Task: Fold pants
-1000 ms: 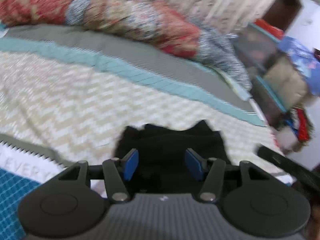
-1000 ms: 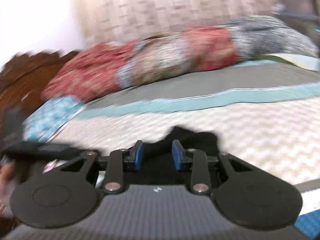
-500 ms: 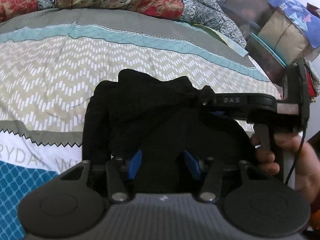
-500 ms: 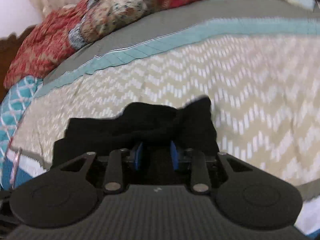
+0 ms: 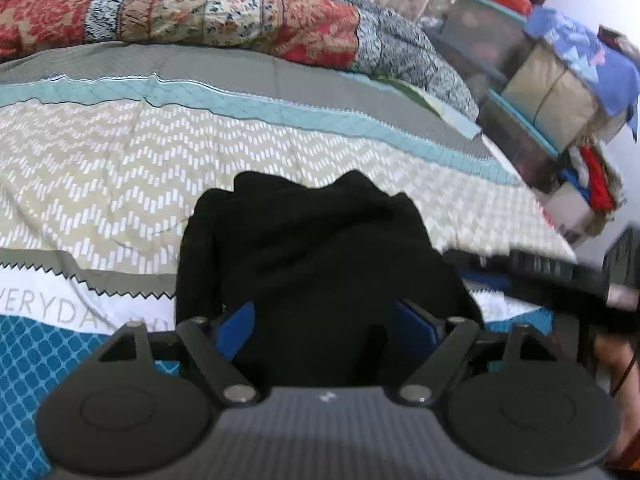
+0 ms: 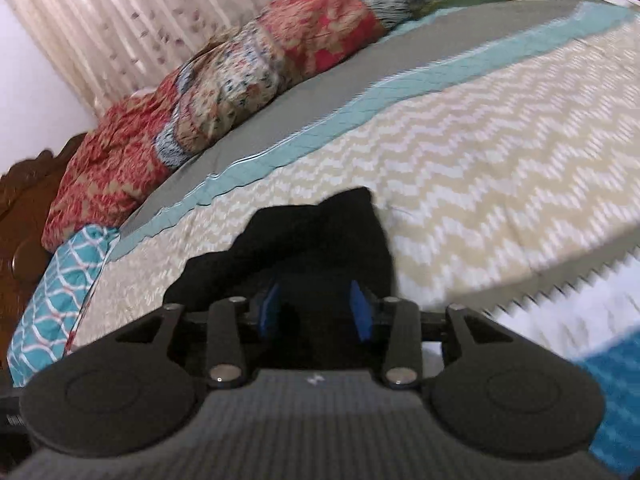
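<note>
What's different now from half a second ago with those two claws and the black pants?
The left claw has spread its blue pads wider around the black pants, apparently letting go. The right claw has opened too, and in the left view it has slid away from over the pants to their right. The pants stay bunched in the same spot on the zigzag bedspread.

The left gripper point(image 5: 326, 326) has its blue fingers point(image 5: 238, 328) wide apart over the black pants point(image 5: 316, 256), bunched on the zigzag bedspread point(image 5: 120, 176). The right gripper point(image 5: 560, 276) is blurry, near right.
</note>
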Motion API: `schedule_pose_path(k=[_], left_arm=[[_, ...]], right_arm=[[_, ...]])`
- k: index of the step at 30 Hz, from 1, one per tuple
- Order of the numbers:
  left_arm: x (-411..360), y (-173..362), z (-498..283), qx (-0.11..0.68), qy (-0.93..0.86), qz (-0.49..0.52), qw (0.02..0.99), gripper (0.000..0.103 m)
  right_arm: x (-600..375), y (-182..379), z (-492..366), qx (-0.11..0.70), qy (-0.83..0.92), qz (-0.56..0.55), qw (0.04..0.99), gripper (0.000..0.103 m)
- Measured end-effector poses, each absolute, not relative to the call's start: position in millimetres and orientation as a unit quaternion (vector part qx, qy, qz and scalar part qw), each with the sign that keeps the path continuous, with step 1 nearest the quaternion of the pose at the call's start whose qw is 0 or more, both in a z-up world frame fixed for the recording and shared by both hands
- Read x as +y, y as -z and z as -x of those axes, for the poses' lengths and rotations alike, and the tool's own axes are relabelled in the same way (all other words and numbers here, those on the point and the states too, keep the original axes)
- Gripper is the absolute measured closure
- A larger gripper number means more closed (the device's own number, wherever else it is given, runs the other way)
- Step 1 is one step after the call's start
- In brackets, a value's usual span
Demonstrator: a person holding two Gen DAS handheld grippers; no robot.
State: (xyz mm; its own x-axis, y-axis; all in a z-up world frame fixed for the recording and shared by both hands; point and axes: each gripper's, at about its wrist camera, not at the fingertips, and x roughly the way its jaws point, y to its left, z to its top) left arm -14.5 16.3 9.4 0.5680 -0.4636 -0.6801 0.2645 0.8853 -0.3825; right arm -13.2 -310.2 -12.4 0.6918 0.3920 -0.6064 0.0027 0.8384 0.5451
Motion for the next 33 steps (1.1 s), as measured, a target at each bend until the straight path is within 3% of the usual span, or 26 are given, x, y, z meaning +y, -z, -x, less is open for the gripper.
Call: schedule_pose_path(k=[7, 16, 21, 24, 33], left_arm=[[37.3, -6.3, 7.9, 0.420, 0.183, 0.170, 0.872, 0.012], [52.1, 9.8, 3.0, 0.442, 0.158, 0.193, 0.862, 0.003], [59.0, 16.2, -0.6, 0.450, 0.147, 0.201, 0.858, 0.000], [59.5, 22.9, -3.0, 0.460, 0.145, 0.201, 0.853, 0.000], [51.5, 46.7, -7.3, 0.498, 0.146, 0.199, 0.831, 0.000]], right_arm=[[-328.7, 24.3, 26.7, 0.391, -0.126, -0.342, 0.845, 0.045], [-320.3, 26.2, 27.5, 0.394, -0.130, -0.343, 0.843, 0.036], [-324.8, 43.8, 24.7, 0.413, -0.121, -0.364, 0.826, 0.015], [-334.8, 60.9, 27.1, 0.411, -0.123, -0.412, 0.804, 0.015], [-328.2, 54.3, 32.2, 0.406, -0.126, -0.393, 0.815, 0.013]])
